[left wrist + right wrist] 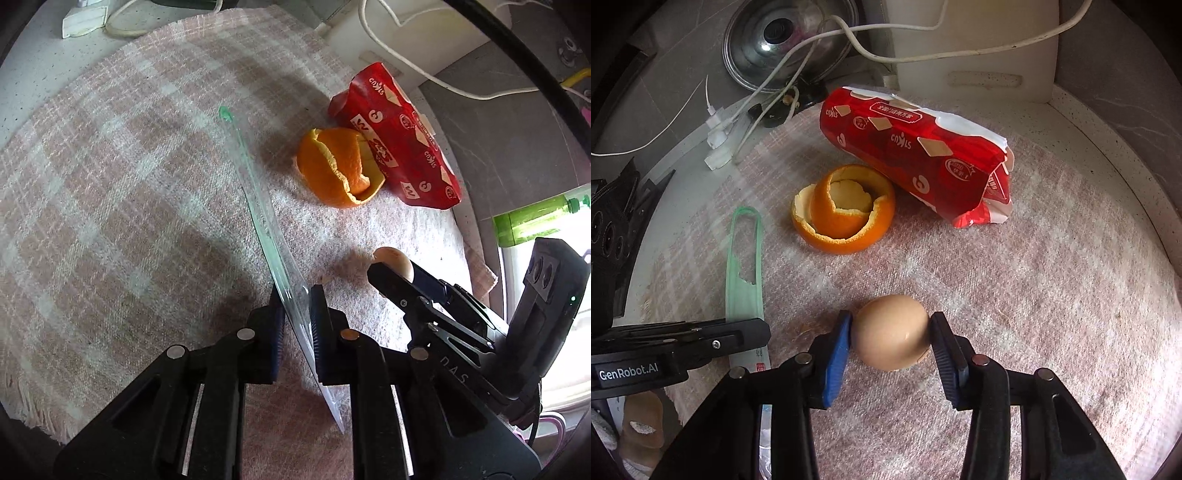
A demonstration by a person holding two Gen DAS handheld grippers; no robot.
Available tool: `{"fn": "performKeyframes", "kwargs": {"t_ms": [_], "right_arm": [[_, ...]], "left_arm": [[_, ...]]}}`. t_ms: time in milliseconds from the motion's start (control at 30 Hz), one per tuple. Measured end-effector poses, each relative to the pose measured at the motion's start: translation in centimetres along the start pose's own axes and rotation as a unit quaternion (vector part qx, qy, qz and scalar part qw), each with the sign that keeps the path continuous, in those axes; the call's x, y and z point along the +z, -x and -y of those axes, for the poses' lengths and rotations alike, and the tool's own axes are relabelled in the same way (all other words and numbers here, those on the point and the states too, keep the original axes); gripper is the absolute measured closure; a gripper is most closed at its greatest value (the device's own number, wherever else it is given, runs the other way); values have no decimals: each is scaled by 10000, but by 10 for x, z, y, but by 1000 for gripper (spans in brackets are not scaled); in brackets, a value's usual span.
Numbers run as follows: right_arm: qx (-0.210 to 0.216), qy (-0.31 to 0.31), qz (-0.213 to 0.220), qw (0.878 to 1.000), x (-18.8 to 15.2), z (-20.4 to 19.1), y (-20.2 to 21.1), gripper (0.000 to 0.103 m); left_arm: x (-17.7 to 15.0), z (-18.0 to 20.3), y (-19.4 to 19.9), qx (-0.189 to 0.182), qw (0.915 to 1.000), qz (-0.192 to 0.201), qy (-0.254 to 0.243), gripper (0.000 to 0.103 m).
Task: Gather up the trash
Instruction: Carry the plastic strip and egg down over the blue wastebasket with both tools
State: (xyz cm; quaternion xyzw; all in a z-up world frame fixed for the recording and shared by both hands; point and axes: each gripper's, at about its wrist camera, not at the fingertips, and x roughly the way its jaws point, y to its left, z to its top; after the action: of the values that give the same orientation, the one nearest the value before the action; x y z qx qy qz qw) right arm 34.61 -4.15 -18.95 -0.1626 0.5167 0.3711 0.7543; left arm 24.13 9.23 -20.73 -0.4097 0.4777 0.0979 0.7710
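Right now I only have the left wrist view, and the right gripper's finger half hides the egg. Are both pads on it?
Observer: Yes. The right wrist view shows the right gripper with one pad against each side of the egg.
Operator: Shell intact?
Observer: Not fully. A crack runs along its lower right edge, and a small chip lies on the cloth beside it.
Operator: I see the bag edge-on. Is the mouth open?
Observer: The zip bag shows its green rim as a narrow open loop, pointing away towards the orange peel.
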Motion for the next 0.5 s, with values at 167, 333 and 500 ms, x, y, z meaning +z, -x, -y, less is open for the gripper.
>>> {"fn": "performKeyframes", "kwargs": {"t_ms": [167, 333, 500], "right_arm": [[39, -154, 158, 9997, -9, 9, 19, 59], [65, -385, 355, 9986, -20, 17, 44, 59], [155, -652, 556, 9962, -35, 18, 73, 59]], "left_arm": [[-3, 2, 17, -43, 9998, 103, -192, 92], [-11, -4, 37, -81, 9994, 164, -284, 92], [-23, -14, 57, -204, 9988, 157, -406, 93]]}}
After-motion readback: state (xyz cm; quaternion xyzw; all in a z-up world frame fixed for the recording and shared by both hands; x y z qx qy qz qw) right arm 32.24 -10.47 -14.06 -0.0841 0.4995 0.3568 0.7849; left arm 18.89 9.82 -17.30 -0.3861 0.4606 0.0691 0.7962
